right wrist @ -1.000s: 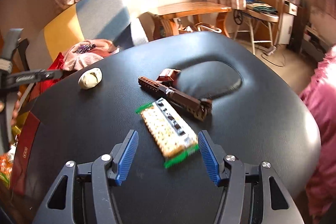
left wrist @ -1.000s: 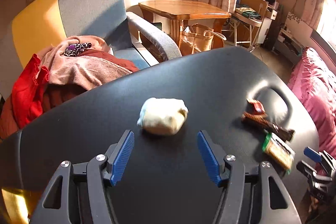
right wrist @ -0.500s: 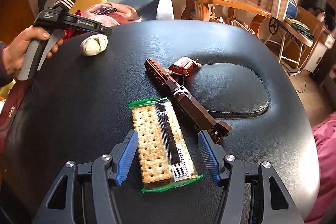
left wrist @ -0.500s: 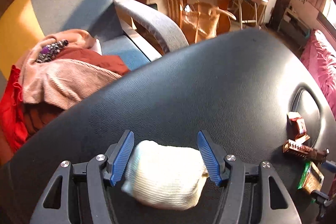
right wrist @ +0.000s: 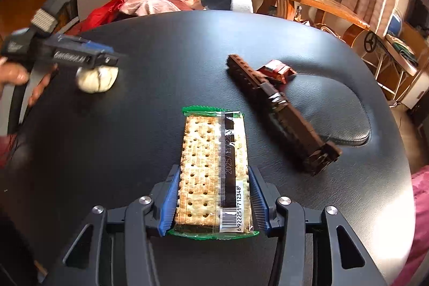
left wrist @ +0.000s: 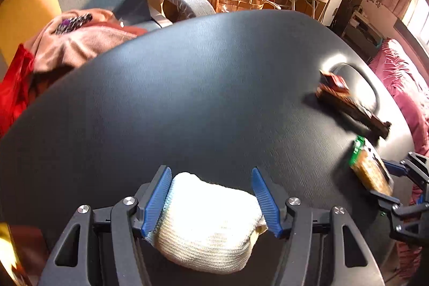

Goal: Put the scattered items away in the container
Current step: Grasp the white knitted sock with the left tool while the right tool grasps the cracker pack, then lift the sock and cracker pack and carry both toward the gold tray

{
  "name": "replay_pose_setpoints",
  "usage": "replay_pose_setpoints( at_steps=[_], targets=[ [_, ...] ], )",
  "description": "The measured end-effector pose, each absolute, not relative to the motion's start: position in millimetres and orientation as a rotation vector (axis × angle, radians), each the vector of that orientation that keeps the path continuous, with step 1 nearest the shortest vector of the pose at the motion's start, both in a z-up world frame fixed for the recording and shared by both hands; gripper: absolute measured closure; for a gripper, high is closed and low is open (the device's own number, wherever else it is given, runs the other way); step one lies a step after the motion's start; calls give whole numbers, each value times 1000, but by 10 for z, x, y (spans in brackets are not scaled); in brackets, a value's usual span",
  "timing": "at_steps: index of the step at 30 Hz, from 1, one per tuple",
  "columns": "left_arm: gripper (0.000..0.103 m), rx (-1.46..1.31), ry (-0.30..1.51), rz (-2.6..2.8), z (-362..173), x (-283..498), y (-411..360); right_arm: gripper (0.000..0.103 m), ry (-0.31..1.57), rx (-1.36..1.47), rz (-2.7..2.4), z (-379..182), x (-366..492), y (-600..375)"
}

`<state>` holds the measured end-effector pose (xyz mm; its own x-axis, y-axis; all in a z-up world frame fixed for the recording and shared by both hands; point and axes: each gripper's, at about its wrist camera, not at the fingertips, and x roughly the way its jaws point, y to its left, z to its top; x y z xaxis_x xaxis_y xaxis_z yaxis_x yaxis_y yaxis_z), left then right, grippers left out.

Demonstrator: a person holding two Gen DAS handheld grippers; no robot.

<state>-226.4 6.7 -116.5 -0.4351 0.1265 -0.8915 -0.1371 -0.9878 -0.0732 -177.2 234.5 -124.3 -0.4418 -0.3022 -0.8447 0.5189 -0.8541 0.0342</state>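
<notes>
A: What's new on the left side?

B: A second ago the left gripper [left wrist: 211, 201] hung back from the cloth ball [left wrist: 209, 221], with a clear stretch of black pad [left wrist: 187, 87] between them. Now it has dropped down and the ball sits between its fingers. The jaws stand wide. One blue pad [left wrist: 158, 200] looks to be touching the ball's side; the other has a sliver of gap, so I'd call it straddled, not gripped.

A: And the right?

B: The right gripper [right wrist: 213, 201] has rolled to line up with the cracker pack [right wrist: 214, 165], which earlier lay askew between open fingers. Its jaws are closing at this moment, with the near end of the pack between them and the fingers [right wrist: 169, 201] right at the wrapper's edges. Whether they press yet I can't tell for sure.

A: So both are at the pick stage?

B: That's my reading: two items about to be taken at once. The brown block bar [right wrist: 281, 114] and the small red wrapper [right wrist: 276, 70] lie untouched further out on the pad.

A: Where's the container?

B: I can't see one in either view. Nothing is in it yet as far as these pictures go, so the task looks barely started.

A: Any worry?

B: The pack is thin and slick; a grip by its end could let it droop or slip.
</notes>
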Motion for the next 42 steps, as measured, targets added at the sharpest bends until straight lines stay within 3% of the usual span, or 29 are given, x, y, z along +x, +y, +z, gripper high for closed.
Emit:
replay_pose_setpoints(
  at_steps=[12, 18, 20, 26, 35, 42],
  targets=[
    [39, -1532, -178, 2543, -1036, -899, -158, 52, 265, 1260, -2247, -1224, -875, 1768],
    [34, -1407, -198, 2604, -842, -366, -321, 44, 193, 1271, -2285, -1215, -613, 1643],
    [23, -1387, -167, 2605, -820, -246, -347, 43, 166, 1277, -2312, -1202, -574, 1626],
    [21, -1371, -201, 2563, -855, -170, -349, 39, 120, 1245, -2397, -1050, -466, 1600],
    [21, -1500, -476, 2565, -1064, -367, -444, 34, 154, 1238, -2449, -957, -379, 1628],
    [21, -1508, -344, 2578, -1116, -486, -211, 32, 155, 1249, -2461, -1019, -405, 1642]
  ],
)
